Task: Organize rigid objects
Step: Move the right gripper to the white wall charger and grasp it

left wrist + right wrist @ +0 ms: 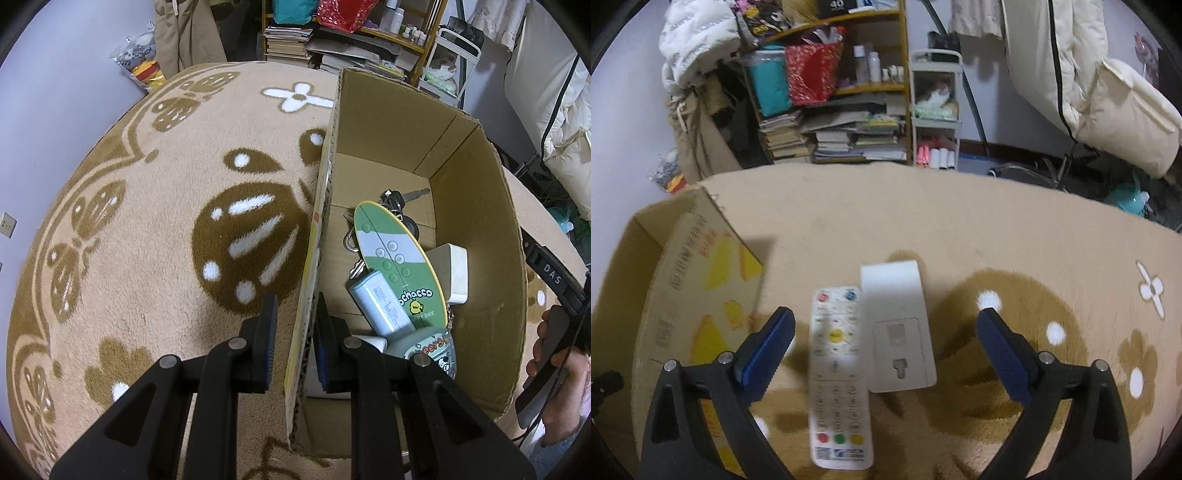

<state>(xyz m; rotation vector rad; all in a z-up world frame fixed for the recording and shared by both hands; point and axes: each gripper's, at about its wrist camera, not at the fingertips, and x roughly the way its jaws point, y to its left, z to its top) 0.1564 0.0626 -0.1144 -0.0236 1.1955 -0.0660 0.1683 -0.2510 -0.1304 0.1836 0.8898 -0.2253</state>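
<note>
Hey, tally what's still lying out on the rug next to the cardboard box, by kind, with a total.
Remote control: 1
Flat white box: 1
Total: 2

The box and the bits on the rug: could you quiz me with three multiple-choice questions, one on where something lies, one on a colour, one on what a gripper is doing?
1. Where is the white remote?
A. in the box
B. on the rug
C. on the shelf

2. What colour is the oval board in the box?
A. green and white
B. red
C. black

3. What is the left gripper doing?
A. hanging open
B. pinching the box wall
C. holding keys

Answers: 1 B, it lies on the rug beside a white card. 2 A, green and white bands show. 3 B, its pads clamp the cardboard edge.
</note>
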